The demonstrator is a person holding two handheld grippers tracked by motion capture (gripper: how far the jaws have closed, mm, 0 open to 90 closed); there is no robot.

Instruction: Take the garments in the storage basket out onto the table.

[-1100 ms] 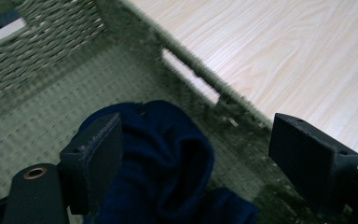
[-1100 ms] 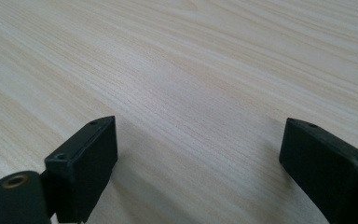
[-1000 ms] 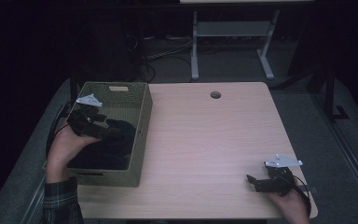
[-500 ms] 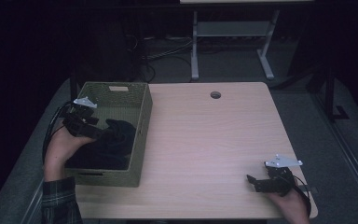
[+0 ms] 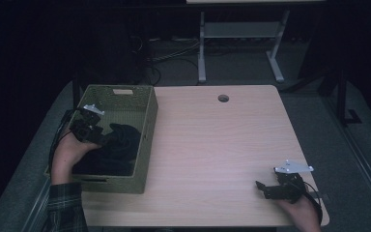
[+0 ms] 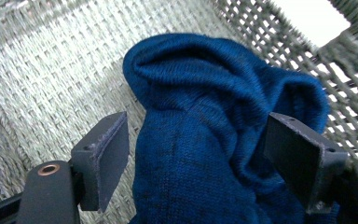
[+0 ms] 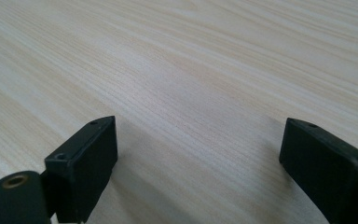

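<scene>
Dim room; pale wood-grain surface (image 5: 212, 145) with a round cable hole (image 5: 223, 98) near its far edge. Woven basket (image 5: 147, 140) at the surface's left edge. In it we find one dark blue knitted garment (image 6: 200, 135), bunched against the wall on the side toward the middle of the surface. Left gripper (image 6: 200, 158) is down inside the basket, fingers wide apart and just now closing a little, the garment's fold between them, not yet pinched. Right gripper (image 7: 200, 163) rests low near the front right corner, fingers apart over bare wood.

A dim room: grey floor (image 5: 319, 121), cables (image 5: 174, 58), and a white metal frame (image 5: 241, 34) beyond the wooden table (image 5: 222, 145).
</scene>
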